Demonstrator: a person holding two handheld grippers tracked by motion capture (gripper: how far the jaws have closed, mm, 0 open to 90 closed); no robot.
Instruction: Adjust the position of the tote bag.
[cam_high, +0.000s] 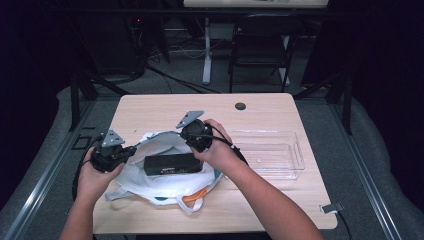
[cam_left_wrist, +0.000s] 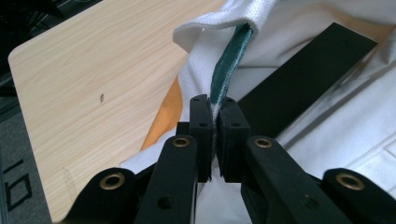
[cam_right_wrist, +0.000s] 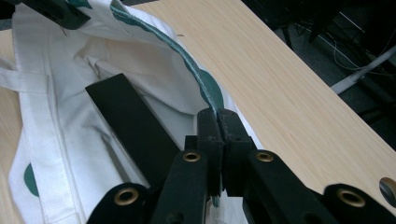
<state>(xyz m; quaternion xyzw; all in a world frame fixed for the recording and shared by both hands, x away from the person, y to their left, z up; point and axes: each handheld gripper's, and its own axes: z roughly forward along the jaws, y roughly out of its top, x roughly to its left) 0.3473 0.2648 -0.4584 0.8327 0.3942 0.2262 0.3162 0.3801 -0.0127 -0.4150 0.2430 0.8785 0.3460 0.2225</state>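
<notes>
White cloth bag (cam_high: 165, 182) rim pinched in left tool (cam_left_wrist: 212, 140) and right tool (cam_right_wrist: 219, 140), black box (cam_high: 172, 164) between.

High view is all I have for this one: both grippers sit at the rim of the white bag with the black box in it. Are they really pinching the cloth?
Observer: Yes for the left gripper: its jaws are shut on the bag rim, white cloth with green trim squeezed between the pads.
Operator: And the right?
Observer: The right gripper is shut on the green-edged rim as well, on the side nearer the bare table.
Operator: Is the black box touched by either?
Observer: No. The black box lies inside the white bag, apart from both sets of jaws.
</notes>
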